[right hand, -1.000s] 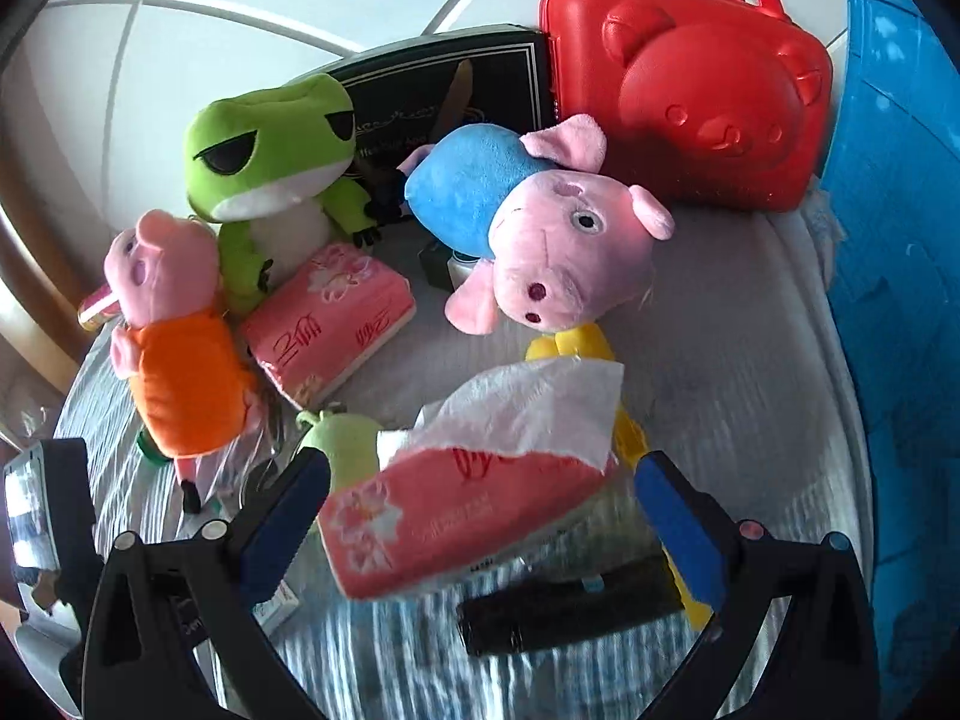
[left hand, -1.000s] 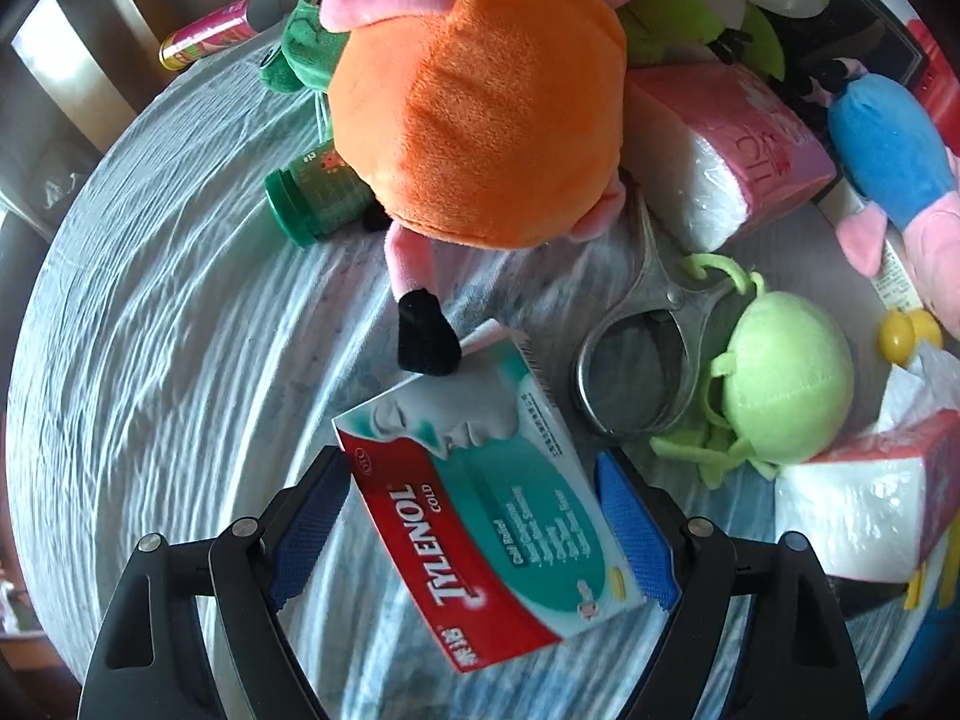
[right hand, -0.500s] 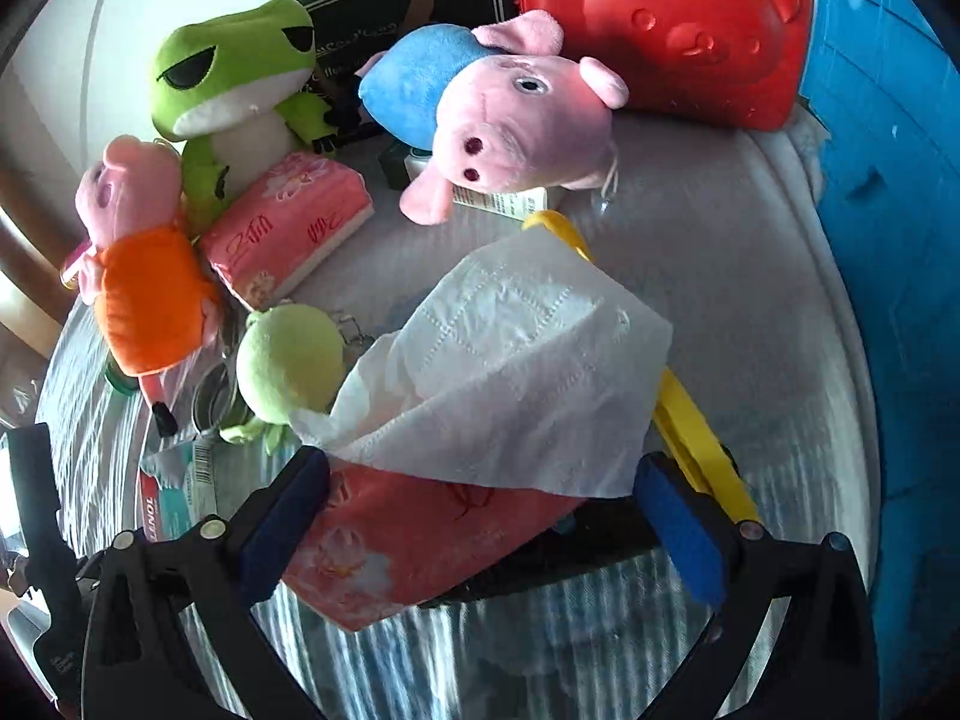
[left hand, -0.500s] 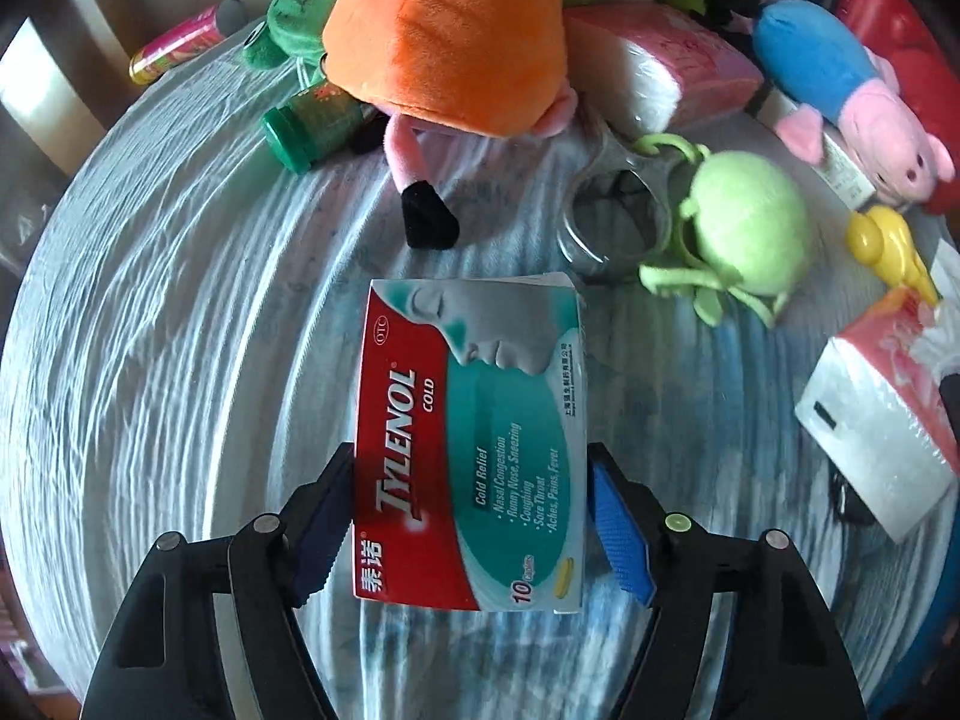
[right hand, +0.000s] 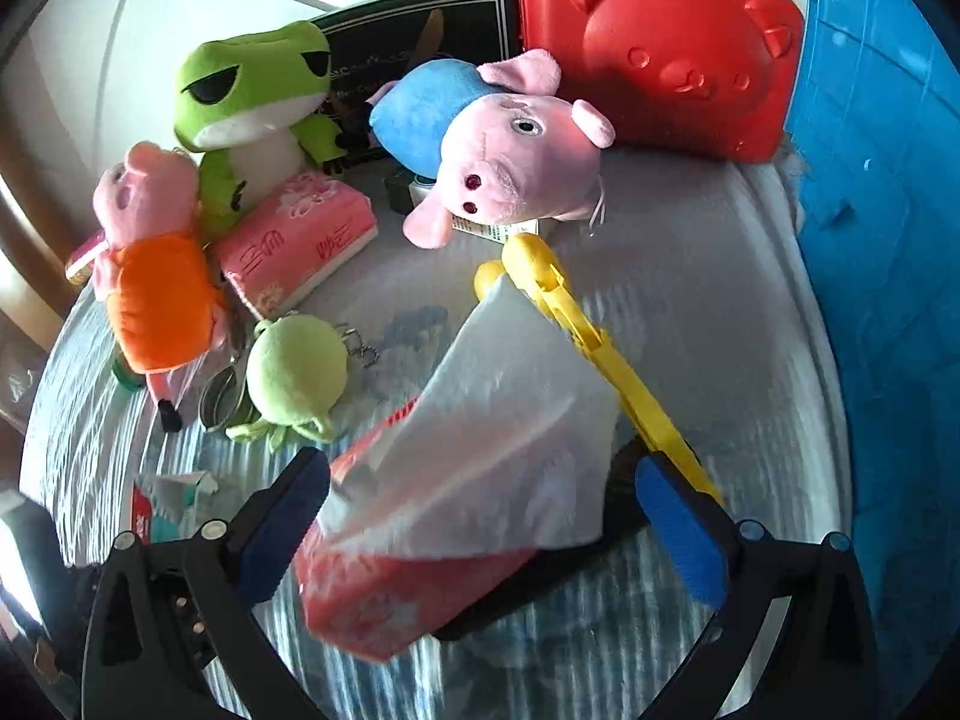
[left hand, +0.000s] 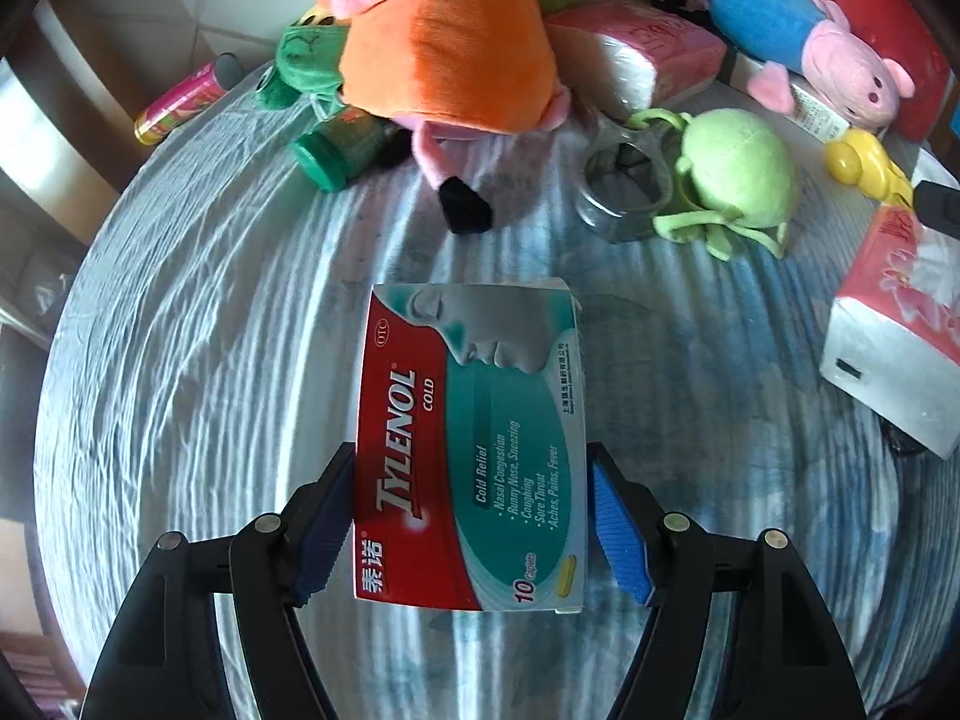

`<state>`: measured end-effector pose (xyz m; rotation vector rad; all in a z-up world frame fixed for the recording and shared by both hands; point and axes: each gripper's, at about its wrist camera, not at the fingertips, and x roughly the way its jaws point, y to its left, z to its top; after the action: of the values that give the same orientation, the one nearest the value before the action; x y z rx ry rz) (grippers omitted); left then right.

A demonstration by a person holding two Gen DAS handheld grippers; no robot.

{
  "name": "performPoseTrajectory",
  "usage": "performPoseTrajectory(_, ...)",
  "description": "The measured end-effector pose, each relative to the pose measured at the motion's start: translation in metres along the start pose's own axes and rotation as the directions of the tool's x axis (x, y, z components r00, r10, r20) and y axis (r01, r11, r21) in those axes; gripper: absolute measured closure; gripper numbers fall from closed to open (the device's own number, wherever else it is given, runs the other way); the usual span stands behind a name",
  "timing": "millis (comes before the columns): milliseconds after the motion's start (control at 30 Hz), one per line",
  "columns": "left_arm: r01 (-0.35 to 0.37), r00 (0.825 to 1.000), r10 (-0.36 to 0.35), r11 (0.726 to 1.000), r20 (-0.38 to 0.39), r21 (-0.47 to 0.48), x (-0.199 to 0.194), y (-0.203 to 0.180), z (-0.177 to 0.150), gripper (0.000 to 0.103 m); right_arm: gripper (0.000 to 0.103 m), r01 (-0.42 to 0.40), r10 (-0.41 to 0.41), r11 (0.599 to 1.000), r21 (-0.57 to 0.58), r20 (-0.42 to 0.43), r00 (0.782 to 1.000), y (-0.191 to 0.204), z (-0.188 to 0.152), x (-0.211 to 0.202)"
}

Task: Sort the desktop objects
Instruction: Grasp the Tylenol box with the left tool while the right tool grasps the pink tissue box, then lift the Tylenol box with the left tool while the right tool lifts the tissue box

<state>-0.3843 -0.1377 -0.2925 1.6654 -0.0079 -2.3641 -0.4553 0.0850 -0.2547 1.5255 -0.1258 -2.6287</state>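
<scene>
The left gripper [left hand: 471, 531] has its jaws pressed against both long edges of a Tylenol Cold box [left hand: 471, 450], which is raised above the striped cloth of the counter [left hand: 198, 360] with its printed face toward the camera. Beyond the box lie a metal ring clip [left hand: 624, 198], a round green plush keychain [left hand: 741, 180] touching it, a green-capped bottle [left hand: 339, 147] partly under the orange-dressed pig plush [left hand: 450, 42], and a pink sealed tissue pack [left hand: 636, 54]. The right gripper [right hand: 480, 534] has its jaws wide, standing on either side of an opened pink tissue pack [right hand: 408, 594] with a white sheet [right hand: 498, 438] sticking up; whether the pads touch the pack cannot be told. A black object and a yellow utility knife [right hand: 600, 354] lie just behind that pack. Farther back sit a green frog plush [right hand: 252, 102], a blue-dressed pig plush [right hand: 492, 150] and a red bear-faced case [right hand: 660, 54].
</scene>
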Motion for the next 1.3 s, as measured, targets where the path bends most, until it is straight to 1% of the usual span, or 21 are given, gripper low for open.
performPoseTrajectory(67, 0.01, 1.0, -0.009, 1.0, 0.006, -0.028, 0.001, 0.006, 0.002, 0.03, 0.0, -0.025, 0.022, 0.999, -0.04, -0.06, 0.998, 0.012, 0.005, 0.022)
performPoseTrajectory(100, 0.014, 1.0, -0.013, 0.999, 0.014, -0.036, 0.001, 0.008, 0.003, 0.03, 0.0, -0.059, 0.051, 0.995, -0.082, -0.096, 0.994, 0.024, 0.001, 0.03)
performPoseTrajectory(167, 0.006, 1.0, -0.005, 0.999, 0.026, -0.045, 0.001, 0.011, 0.005, 0.03, 0.0, -0.164, 0.138, 0.974, -0.156, -0.162, 0.977, 0.051, -0.013, 0.039)
performPoseTrajectory(200, 0.005, 1.0, -0.003, 0.999, 0.028, -0.045, 0.007, 0.012, 0.004, 0.03, 0.0, -0.226, 0.194, 0.958, -0.174, -0.188, 0.963, 0.064, -0.023, 0.04)
performPoseTrajectory(233, 0.008, 1.0, -0.007, 0.999, 0.027, -0.046, 0.006, 0.013, 0.005, 0.03, 0.0, -0.262, 0.222, 0.943, -0.203, -0.2, 0.954, 0.077, -0.032, 0.038)
performPoseTrajectory(300, 0.015, 1.0, -0.014, 0.999, 0.025, -0.04, 0.006, 0.013, -0.004, 0.03, 0.0, -0.275, 0.233, 0.93, -0.243, -0.187, 0.954, 0.093, -0.044, 0.033)
performPoseTrajectory(367, 0.021, 1.0, -0.02, 0.999, 0.022, -0.027, 0.007, 0.014, -0.007, 0.03, 0.0, -0.275, 0.233, 0.932, -0.235, -0.192, 0.953, 0.097, -0.049, 0.031)
performPoseTrajectory(433, 0.022, 1.0, -0.021, 1.0, 0.022, -0.02, 0.007, 0.018, -0.008, 0.03, 0.0, -0.252, 0.212, 0.941, -0.225, -0.186, 0.959, 0.095, -0.049, 0.025)
performPoseTrajectory(533, 0.006, 0.998, -0.005, 1.0, 0.055, -0.025, -0.001, 0.029, -0.007, 0.03, 0.0, -0.177, 0.152, 0.958, -0.225, -0.122, 0.981, 0.089, -0.048, 0.002)
performPoseTrajectory(633, -0.016, 0.995, 0.02, 0.999, 0.102, -0.037, -0.003, 0.048, 0.009, 0.03, 0.0, -0.147, 0.131, 0.973, -0.175, -0.1, 0.986, 0.084, -0.05, -0.015)
performPoseTrajectory(733, -0.033, 0.987, 0.041, 0.998, 0.155, -0.058, 0.001, 0.058, 0.033, 0.03, 0.0, -0.138, 0.126, 0.981, -0.138, -0.09, 0.988, 0.087, -0.056, -0.026)
performPoseTrajectory(800, -0.015, 0.99, 0.021, 0.999, 0.139, -0.038, 0.016, 0.057, 0.05, 0.03, 0.0, -0.119, 0.11, 0.987, -0.108, -0.093, 0.99, 0.092, -0.065, -0.029)
performPoseTrajectory(833, 0.014, 0.993, -0.013, 1.0, 0.12, -0.009, 0.025, 0.051, 0.056, 0.03, 0.0, -0.121, 0.111, 0.988, -0.093, -0.104, 0.988, 0.095, -0.07, -0.028)
performPoseTrajectory(900, 0.084, 0.993, -0.091, 0.993, 0.078, 0.089, 0.034, 0.031, 0.053, 0.03, 0.0, -0.126, 0.115, 0.989, -0.081, -0.134, 0.984, 0.098, -0.082, -0.027)
performPoseTrajectory(933, 0.111, 0.99, -0.122, 0.985, 0.072, 0.132, 0.033, 0.02, 0.044, 0.03, 0.0, -0.105, 0.092, 0.991, -0.086, -0.14, 0.986, 0.099, -0.087, -0.027)
performPoseTrajectory(967, 0.139, 0.986, -0.152, 0.975, 0.065, 0.175, 0.031, 0.01, 0.035, 0.031, 0.0, -0.067, 0.054, 0.994, -0.09, -0.143, 0.988, 0.099, -0.09, -0.026)
performPoseTrajectory(1033, 0.223, 0.972, -0.235, 0.949, 0.027, 0.222, 0.024, -0.002, 0.015, 0.031, 0.0, 0.014, -0.023, 0.998, -0.064, -0.139, 0.99, 0.087, -0.092, -0.028)
performPoseTrajectory(1100, 0.235, 0.968, -0.25, 0.936, 0.025, 0.262, 0.015, -0.013, -0.007, 0.031, 0.0, 0.079, -0.08, 0.997, -0.012, -0.134, 0.988, 0.067, -0.092, -0.032)
performPoseTrajectory(1133, 0.24, 0.966, -0.257, 0.929, 0.024, 0.281, 0.01, -0.019, -0.017, 0.031, 0.0, 0.088, -0.086, 0.996, 0.008, -0.135, 0.987, 0.059, -0.092, -0.034)
performPoseTrajectory(1233, 0.23, 0.97, -0.242, 0.931, 0.01, 0.283, 0.005, -0.025, -0.031, 0.031, 0.0, 0.091, -0.083, 0.994, 0.054, -0.136, 0.987, 0.041, -0.096, -0.039)
performPoseTrajectory(1300, 0.199, 0.977, -0.212, 0.94, 0.018, 0.277, 0.003, -0.023, -0.032, 0.031, 0.0, 0.07, -0.067, 0.997, 0.022, -0.141, 0.988, 0.045, -0.099, -0.038)
